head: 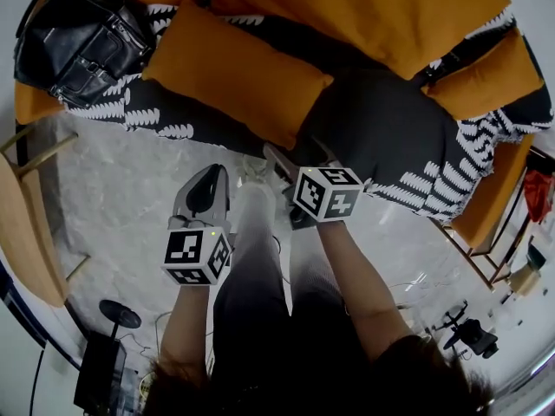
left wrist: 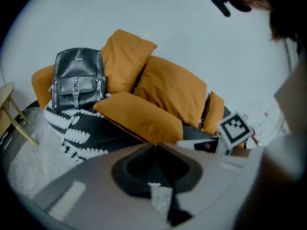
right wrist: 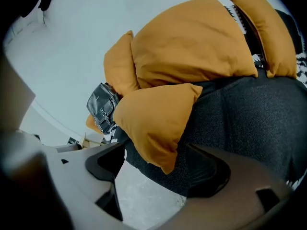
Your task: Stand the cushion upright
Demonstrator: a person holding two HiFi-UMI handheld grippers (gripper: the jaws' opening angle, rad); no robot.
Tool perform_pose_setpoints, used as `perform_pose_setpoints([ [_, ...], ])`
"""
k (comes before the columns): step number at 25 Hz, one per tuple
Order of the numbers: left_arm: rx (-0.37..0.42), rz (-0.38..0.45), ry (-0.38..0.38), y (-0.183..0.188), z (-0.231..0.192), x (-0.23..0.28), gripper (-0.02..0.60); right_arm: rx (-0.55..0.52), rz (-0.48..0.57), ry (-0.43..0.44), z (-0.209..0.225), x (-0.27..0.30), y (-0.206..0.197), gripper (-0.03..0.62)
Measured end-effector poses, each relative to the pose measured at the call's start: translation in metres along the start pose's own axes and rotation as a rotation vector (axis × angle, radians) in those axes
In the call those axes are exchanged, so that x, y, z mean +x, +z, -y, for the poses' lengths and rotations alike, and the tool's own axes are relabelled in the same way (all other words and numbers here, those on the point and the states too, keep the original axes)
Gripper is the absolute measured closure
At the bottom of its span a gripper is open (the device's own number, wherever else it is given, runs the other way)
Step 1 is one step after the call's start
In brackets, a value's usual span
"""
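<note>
Right gripper (right wrist: 158, 176) gapes before plump orange cushion (right wrist: 153, 114).

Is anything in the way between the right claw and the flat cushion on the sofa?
Nothing visible. The right claw is open, facing a corner of the cushion, with only bare sofa seat between. The backpack sits beyond its far end.

Orange cushion (left wrist: 139, 116) lying flat on the sofa (left wrist: 96, 133)
Left gripper (left wrist: 154, 147) jaws are together, nothing in them, aimed at the cushion's near corner; black backpack (left wrist: 76, 78) stands upright behind it on the left.
</note>
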State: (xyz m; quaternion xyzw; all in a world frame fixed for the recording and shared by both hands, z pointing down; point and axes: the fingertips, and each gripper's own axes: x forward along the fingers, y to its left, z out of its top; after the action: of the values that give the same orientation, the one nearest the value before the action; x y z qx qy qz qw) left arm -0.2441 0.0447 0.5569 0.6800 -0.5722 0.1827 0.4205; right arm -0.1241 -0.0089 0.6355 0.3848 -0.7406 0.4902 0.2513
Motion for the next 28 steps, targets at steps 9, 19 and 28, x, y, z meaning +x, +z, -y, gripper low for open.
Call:
perform_pose_setpoints([
  [9,-0.019,-0.019,-0.005,-0.010,-0.014,0.013,0.551,0.077,0.035,0.025,-0.003,0.024,0.008,0.189],
  [19,-0.014,-0.027,0.004,-0.010,-0.022,0.012,0.551,0.095,0.028,-0.013,-0.003,0.030,0.023,0.244],
  [28,0.000,-0.001,-0.016,0.012,-0.017,0.006,0.551,-0.007,0.039,-0.045,-0.024,0.016,0.035,0.361],
])
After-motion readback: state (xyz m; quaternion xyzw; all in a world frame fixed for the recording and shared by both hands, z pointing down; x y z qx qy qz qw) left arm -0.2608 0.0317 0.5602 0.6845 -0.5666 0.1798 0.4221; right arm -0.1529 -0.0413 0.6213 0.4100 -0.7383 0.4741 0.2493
